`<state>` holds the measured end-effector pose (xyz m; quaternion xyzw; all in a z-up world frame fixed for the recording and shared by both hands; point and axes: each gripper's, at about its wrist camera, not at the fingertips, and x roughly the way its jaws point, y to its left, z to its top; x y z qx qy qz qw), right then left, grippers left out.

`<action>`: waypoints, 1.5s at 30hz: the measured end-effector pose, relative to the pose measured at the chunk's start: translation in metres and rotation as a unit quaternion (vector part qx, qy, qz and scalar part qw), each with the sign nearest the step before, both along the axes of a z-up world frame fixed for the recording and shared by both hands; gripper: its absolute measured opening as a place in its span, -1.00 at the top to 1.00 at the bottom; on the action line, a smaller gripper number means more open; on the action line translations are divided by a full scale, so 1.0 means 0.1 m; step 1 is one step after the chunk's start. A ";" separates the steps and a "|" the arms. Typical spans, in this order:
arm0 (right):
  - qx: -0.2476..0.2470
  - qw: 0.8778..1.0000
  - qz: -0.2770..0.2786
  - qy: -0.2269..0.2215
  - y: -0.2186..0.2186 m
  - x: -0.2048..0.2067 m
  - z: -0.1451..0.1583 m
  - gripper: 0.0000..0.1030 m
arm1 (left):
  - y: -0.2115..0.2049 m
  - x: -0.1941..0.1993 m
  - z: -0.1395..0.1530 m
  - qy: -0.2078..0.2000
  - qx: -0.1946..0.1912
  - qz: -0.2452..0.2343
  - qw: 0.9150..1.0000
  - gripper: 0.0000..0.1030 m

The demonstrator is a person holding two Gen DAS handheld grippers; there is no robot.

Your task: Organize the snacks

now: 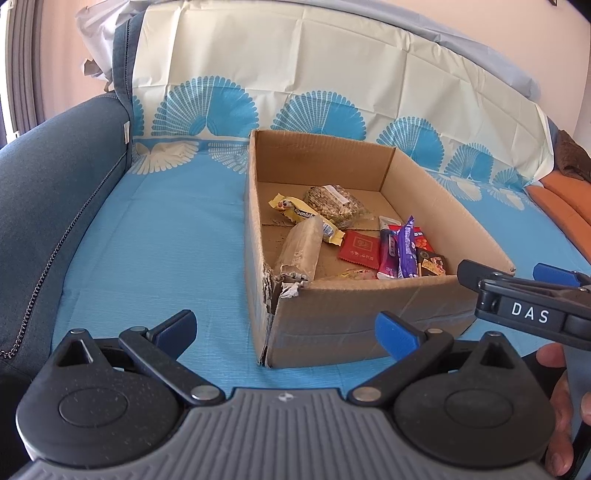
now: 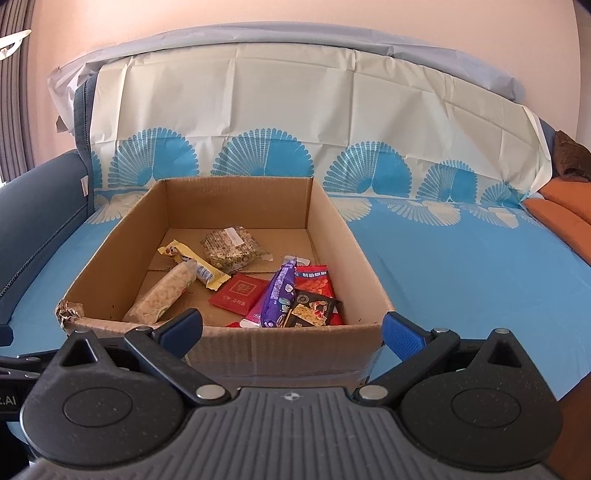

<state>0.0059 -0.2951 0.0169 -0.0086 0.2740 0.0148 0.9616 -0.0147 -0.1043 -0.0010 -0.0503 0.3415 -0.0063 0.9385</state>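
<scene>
You are facing a dark blue sofa (image 1: 55,177) draped in a thin creased cloth (image 2: 295,122) — cream over the backrest, bright blue on the seat, with blue fan shapes along the join. A zip runs down the sofa's left arm. Behind it stands a pale pinkish wall (image 2: 295,14). At your far left hang dark curtains (image 1: 22,62) with daylight at their edge — at your far right lies an orange cushion (image 2: 565,206) under something brown.

Black hand-held gripper (image 1: 284,330), blue fingertips (image 1: 397,334)
</scene>
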 end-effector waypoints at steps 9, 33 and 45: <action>0.002 1.000 0.000 -0.002 -0.01 0.00 0.00 -0.99 | -0.01 0.01 0.00 0.000 0.001 0.000 1.000 -1.00; -0.003 1.000 0.004 -0.005 0.01 0.00 0.00 -0.99 | -0.02 -0.01 0.02 -0.008 0.004 -0.008 1.000 -1.00; 0.005 1.000 0.001 -0.008 -0.01 -0.01 0.04 -0.99 | -0.04 -0.02 0.01 -0.011 0.006 -0.010 1.000 -1.00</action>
